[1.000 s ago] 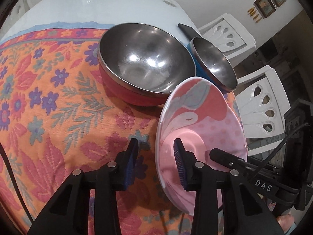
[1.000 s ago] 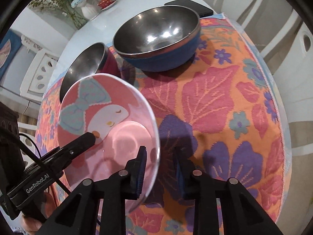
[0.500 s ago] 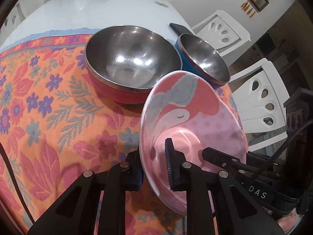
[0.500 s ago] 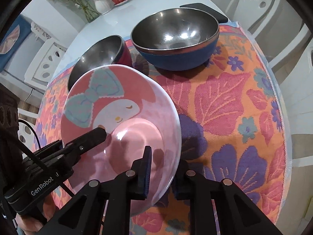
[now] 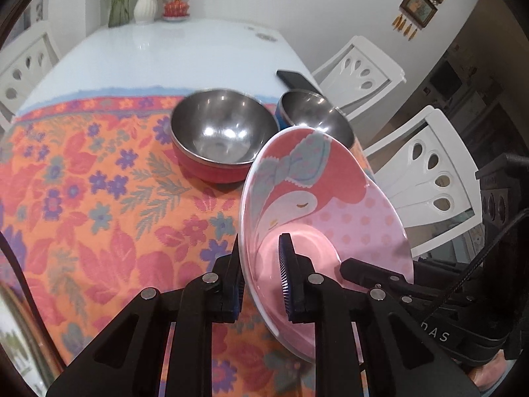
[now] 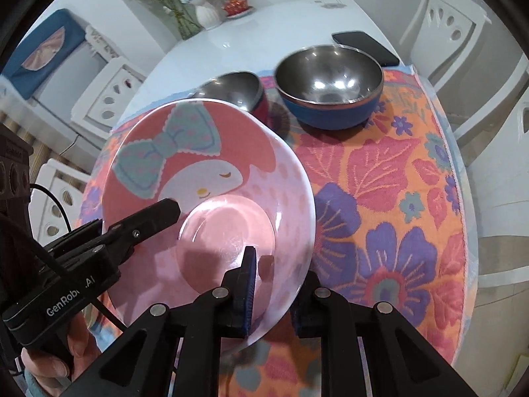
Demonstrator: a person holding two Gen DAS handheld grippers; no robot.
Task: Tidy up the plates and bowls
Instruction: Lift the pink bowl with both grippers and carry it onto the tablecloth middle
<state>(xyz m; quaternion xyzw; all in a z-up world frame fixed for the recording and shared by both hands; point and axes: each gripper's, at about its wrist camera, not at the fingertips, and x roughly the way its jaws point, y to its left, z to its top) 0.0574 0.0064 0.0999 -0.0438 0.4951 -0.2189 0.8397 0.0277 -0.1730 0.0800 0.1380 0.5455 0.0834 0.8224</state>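
Observation:
A pink cartoon bowl (image 5: 324, 218) with a bow-and-face print is held in the air above the floral cloth, gripped from both sides. My left gripper (image 5: 261, 278) is shut on its left rim, one finger inside, one outside. My right gripper (image 6: 274, 284) is shut on its right rim, also shown in the right wrist view (image 6: 211, 198). A steel bowl with a red outside (image 5: 224, 135) and a steel bowl with a blue outside (image 6: 330, 82) stand on the cloth beyond it.
The floral cloth (image 5: 82, 198) covers the near part of a white table (image 5: 165, 56). A black phone (image 6: 367, 46) lies behind the blue bowl. A vase with flowers (image 5: 145, 3) stands at the far end. White chairs (image 5: 426, 178) surround the table.
My left gripper has closed onto the pink bowl's rim. Both grippers have lifted the bowl up and back, so the steel bowls look farther away.

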